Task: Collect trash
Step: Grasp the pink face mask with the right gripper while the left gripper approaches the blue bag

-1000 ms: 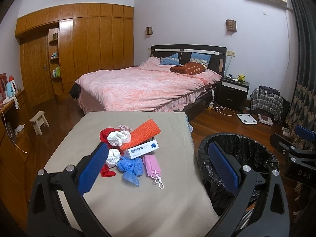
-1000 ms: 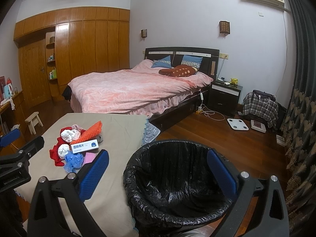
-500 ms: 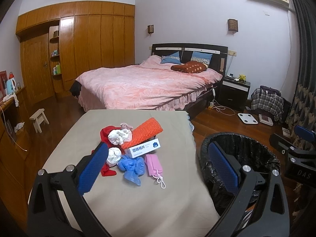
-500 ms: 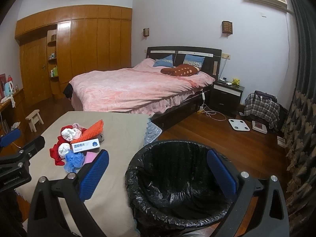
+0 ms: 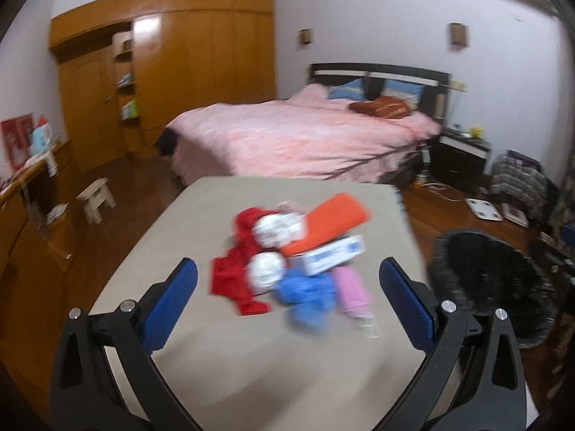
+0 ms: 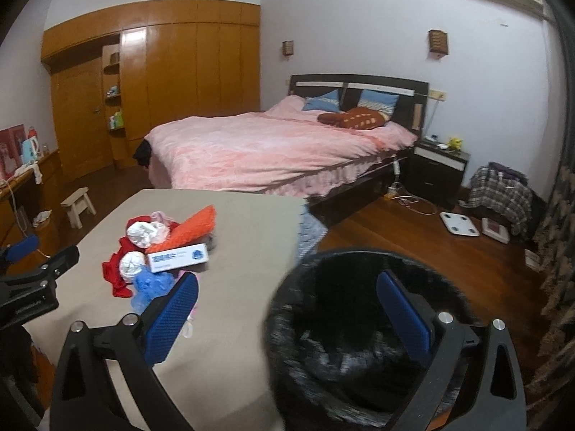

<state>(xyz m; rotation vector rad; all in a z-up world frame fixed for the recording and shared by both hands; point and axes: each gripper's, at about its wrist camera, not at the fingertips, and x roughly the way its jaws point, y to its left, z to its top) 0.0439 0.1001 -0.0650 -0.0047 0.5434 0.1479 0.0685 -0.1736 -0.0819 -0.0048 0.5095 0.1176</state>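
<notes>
Trash pile (image 5: 298,262) heaped mid-surface (image 5: 251,366): red cloth (image 5: 233,280), two white paper wads (image 5: 267,269), blue crumpled film (image 5: 305,291), pink mask (image 5: 350,291), white box (image 5: 332,253) lying over an orange sponge-like block (image 5: 337,215). Judged light throughout; wads and film soft, crushable, likely best pinched at the bulk; box stiff, best taken across its narrow sides. Black-lined bin (image 6: 359,341) on the floor just right of the pile, past the surface edge. Left tool (image 5: 287,287) wide open, empty, short of the pile. Right tool (image 6: 287,305) wide open, empty, above the bin rim.
</notes>
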